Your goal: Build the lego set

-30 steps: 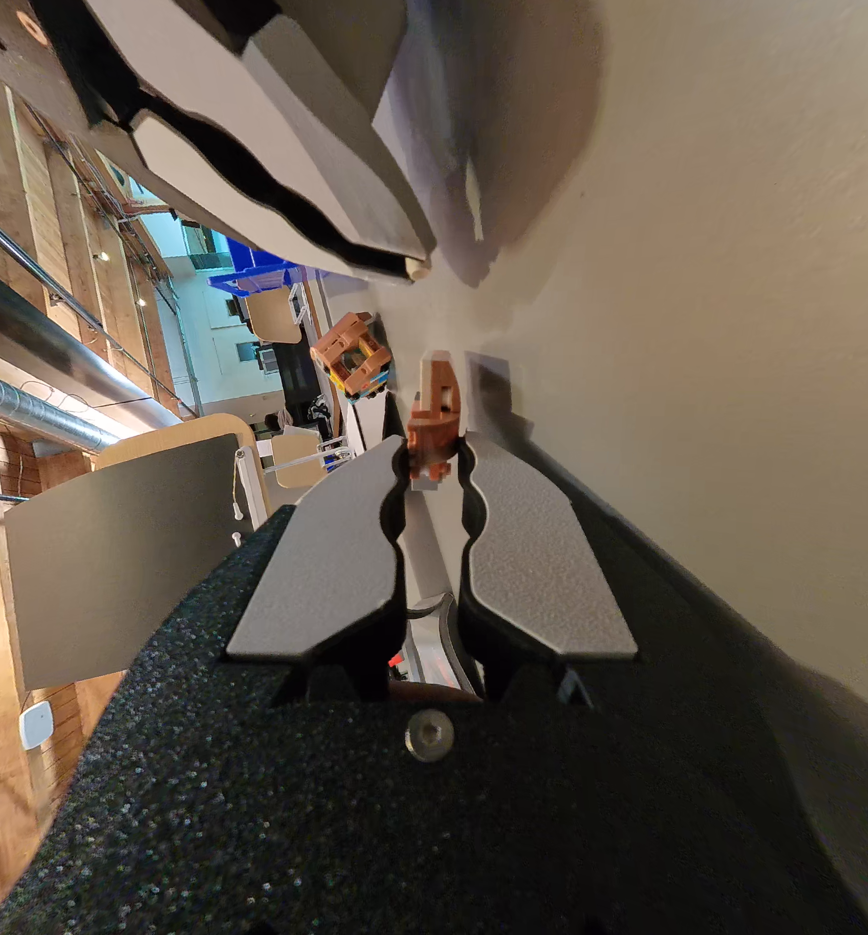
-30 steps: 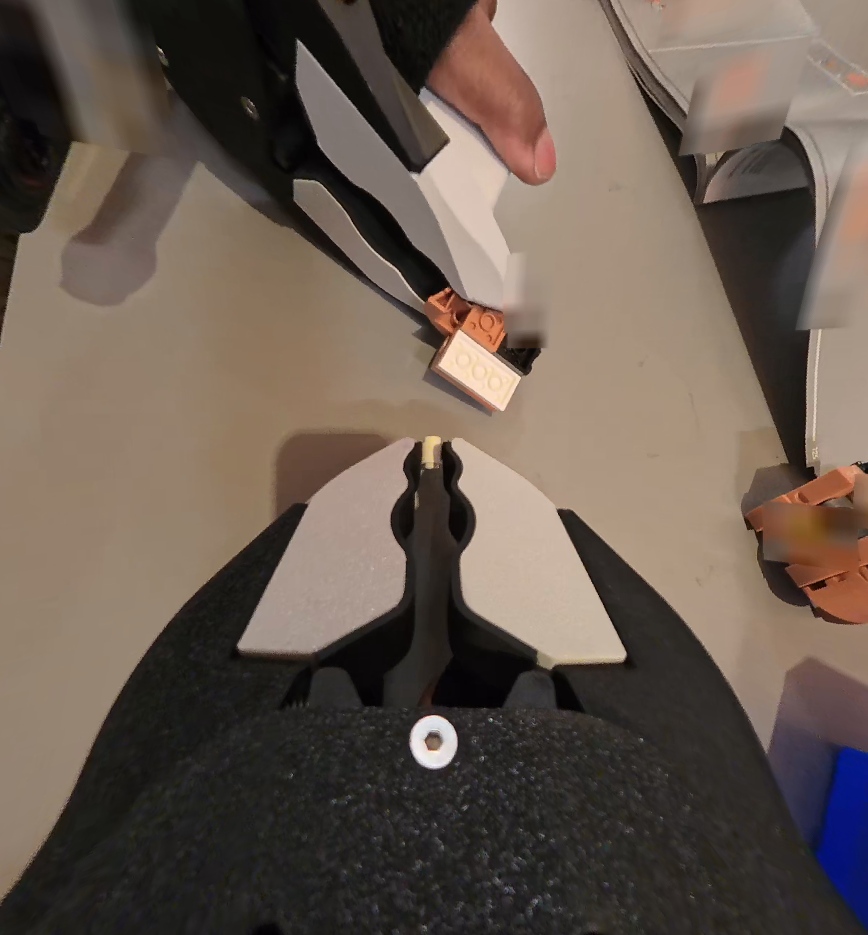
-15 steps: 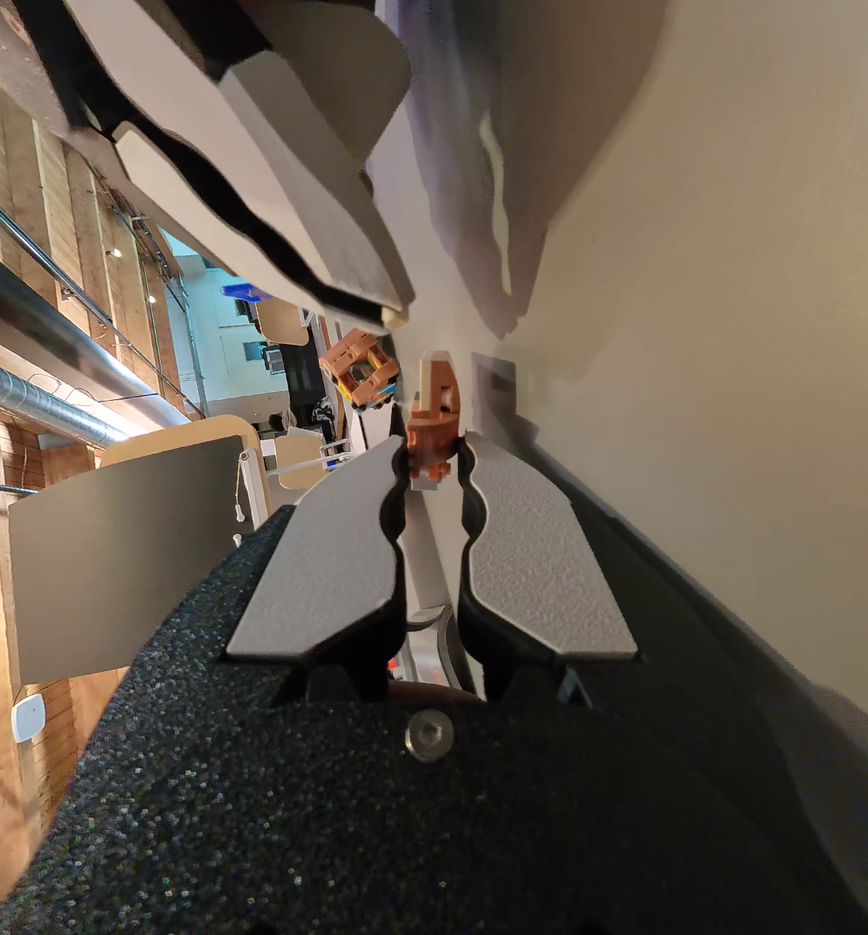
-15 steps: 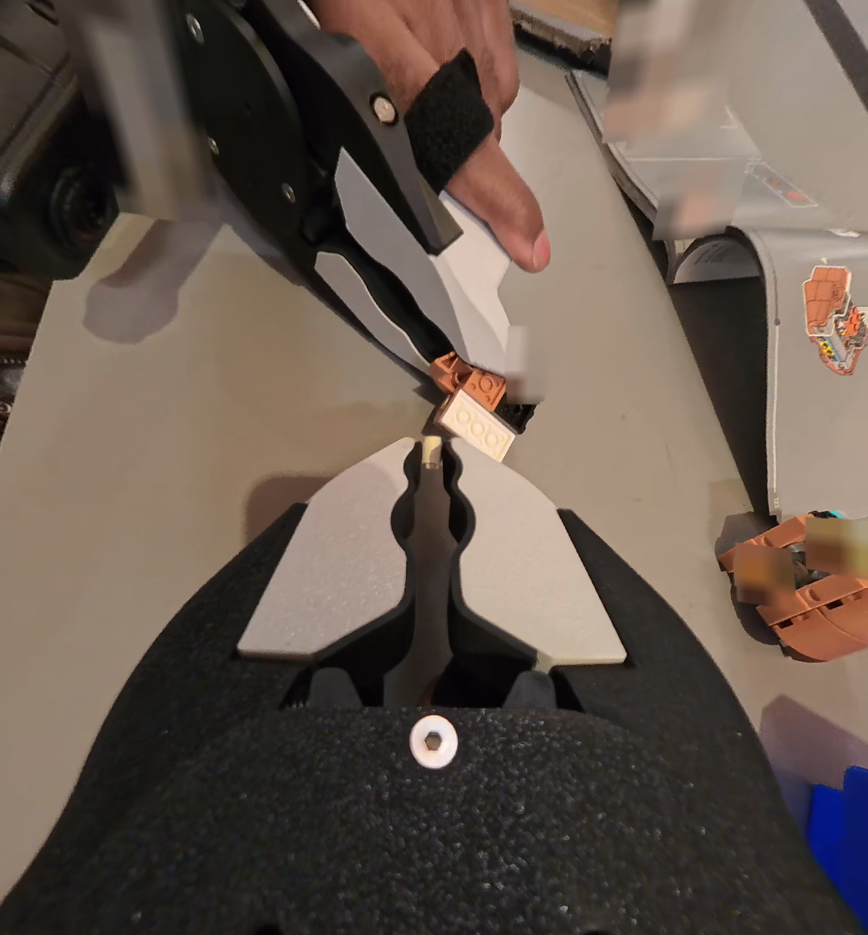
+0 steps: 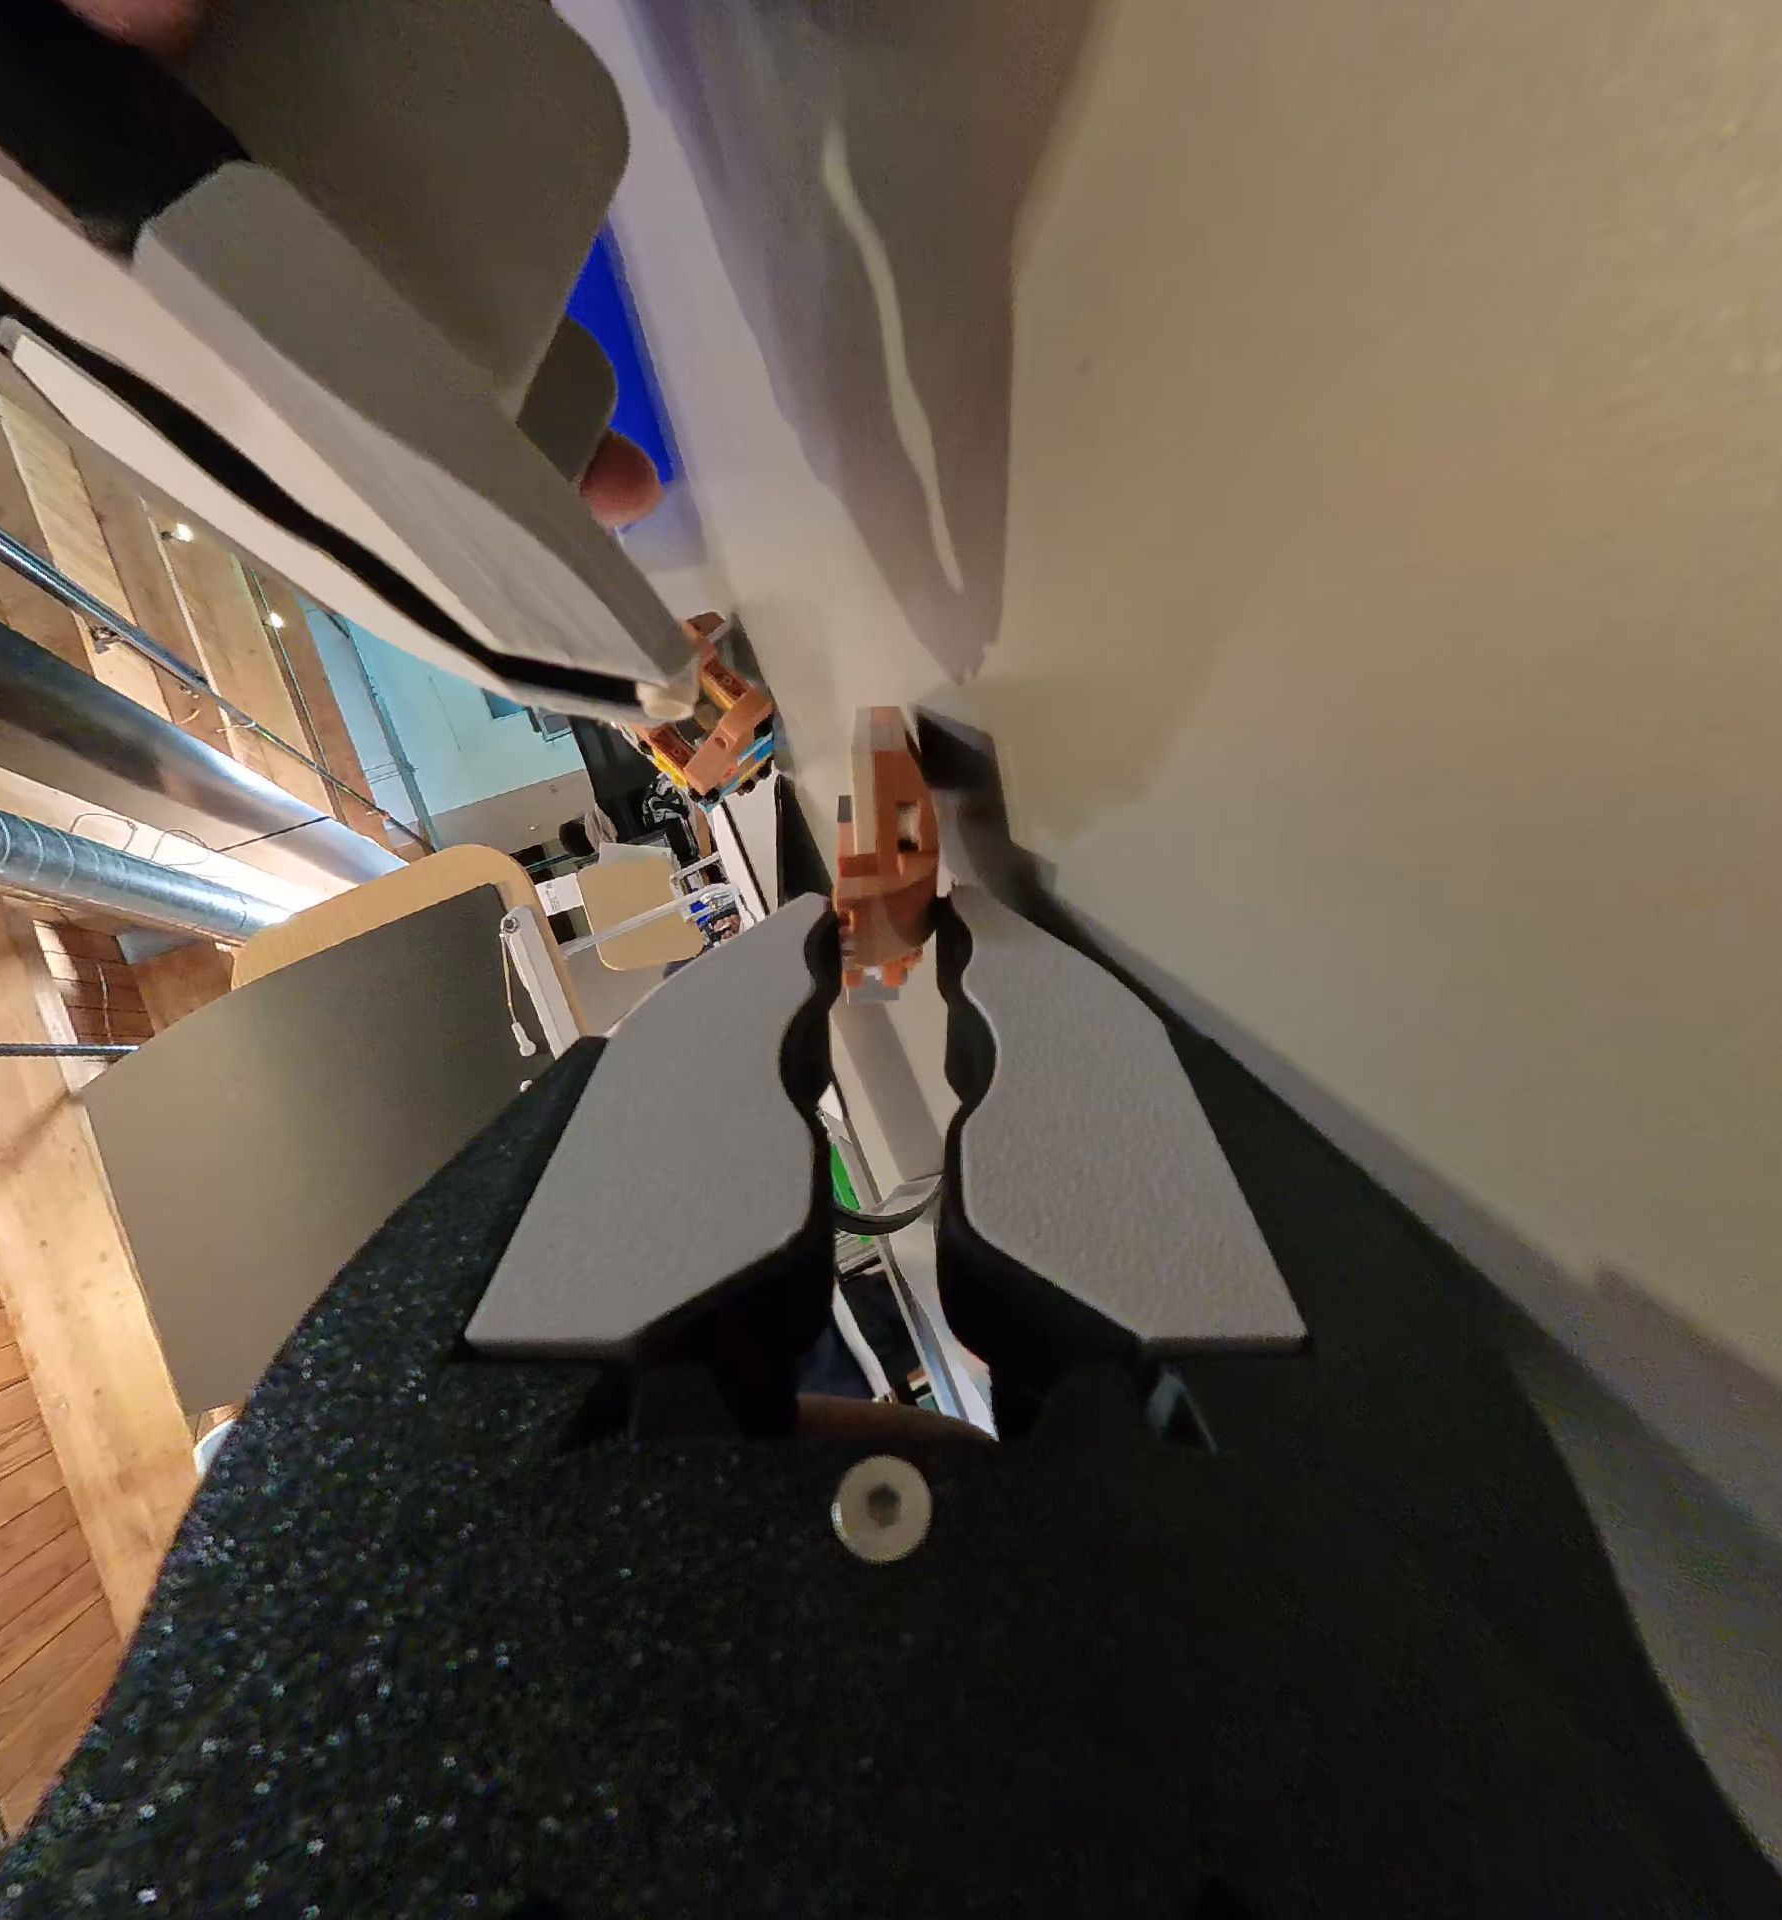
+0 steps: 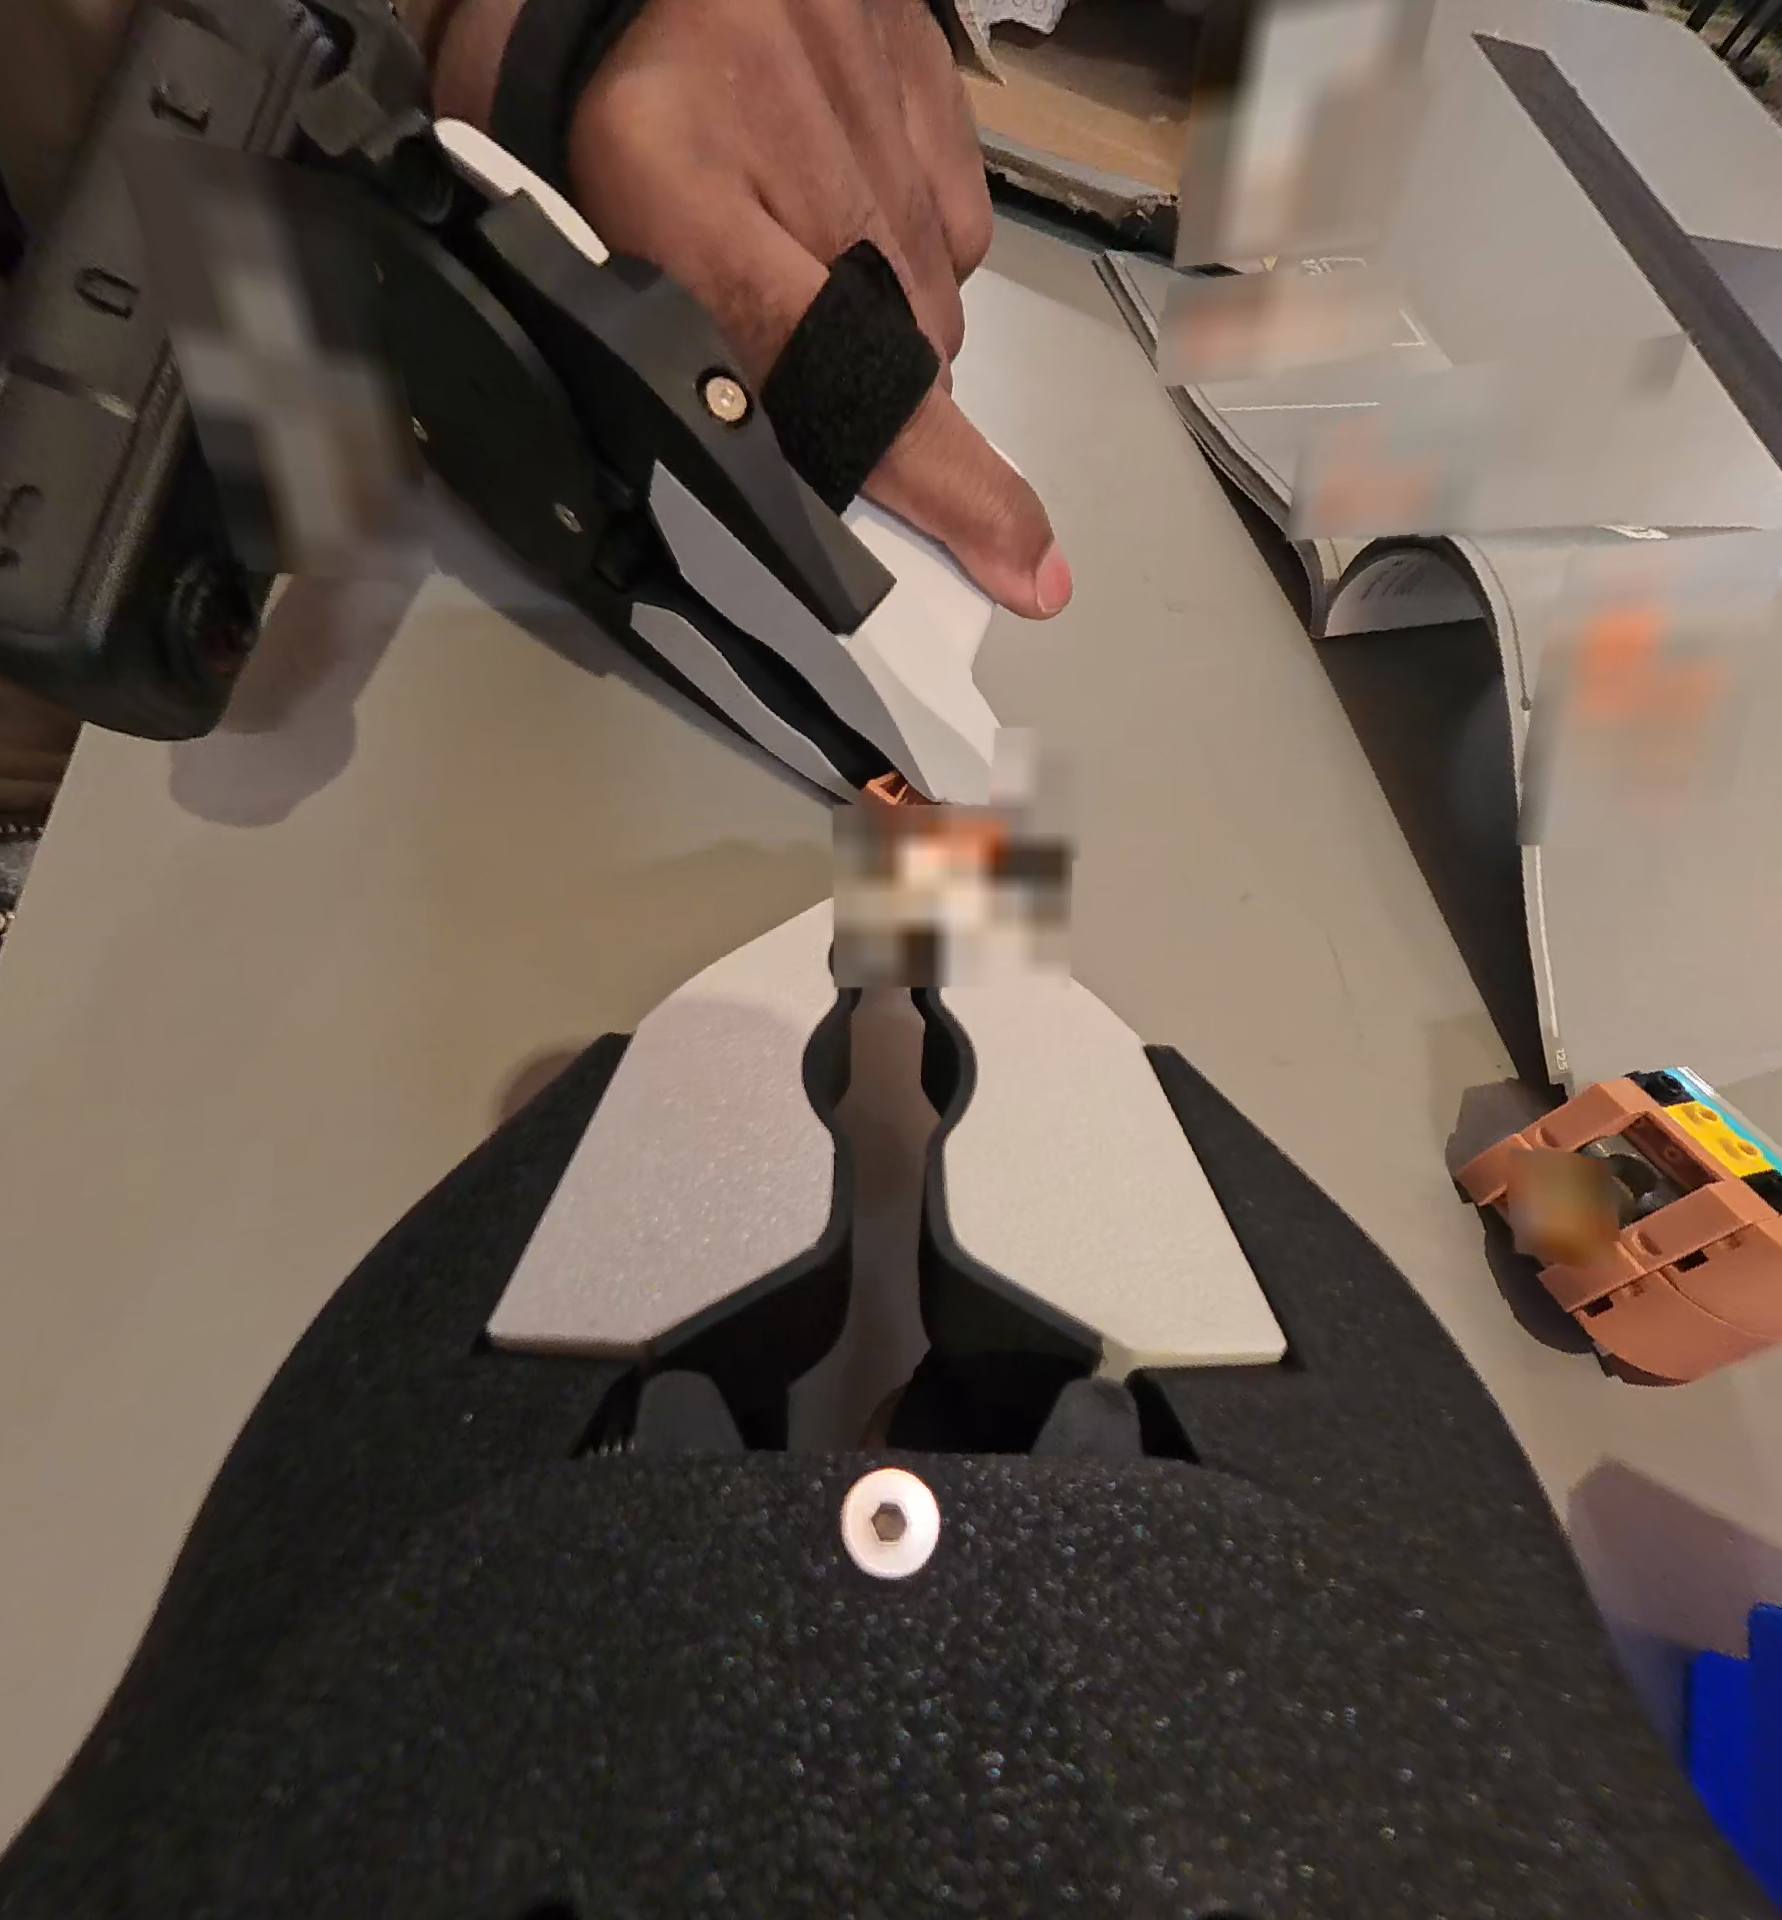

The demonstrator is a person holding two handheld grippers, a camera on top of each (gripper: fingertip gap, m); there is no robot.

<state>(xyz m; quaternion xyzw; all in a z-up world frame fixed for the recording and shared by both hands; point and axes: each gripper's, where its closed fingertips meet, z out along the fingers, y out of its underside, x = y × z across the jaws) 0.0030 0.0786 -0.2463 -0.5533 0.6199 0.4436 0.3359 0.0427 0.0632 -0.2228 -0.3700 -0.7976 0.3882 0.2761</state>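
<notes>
My left gripper (image 5: 887,920) is shut on a small brown and tan lego assembly (image 5: 882,862), held on its side just above the grey table (image 5: 1386,623). It also shows in the right wrist view (image 6: 866,769), held by a hand. My right gripper (image 6: 879,987) is nearly closed on a small cream piece (image 5: 671,701). Its tips sit right against the small assembly (image 6: 892,792), where a mosaic patch hides the contact. In the left wrist view the right gripper (image 5: 658,691) reaches in from the upper left.
A larger brown lego build (image 6: 1645,1216) with yellow and light blue parts lies on the table to the right; it also shows in the left wrist view (image 5: 726,732). An open instruction booklet (image 6: 1438,582) lies behind it. A blue bin (image 6: 1780,1714) sits at the lower right.
My right gripper has moved forward with the cream piece, from a short gap away to right against the small assembly. My left gripper has kept its grip and tilted slightly.
</notes>
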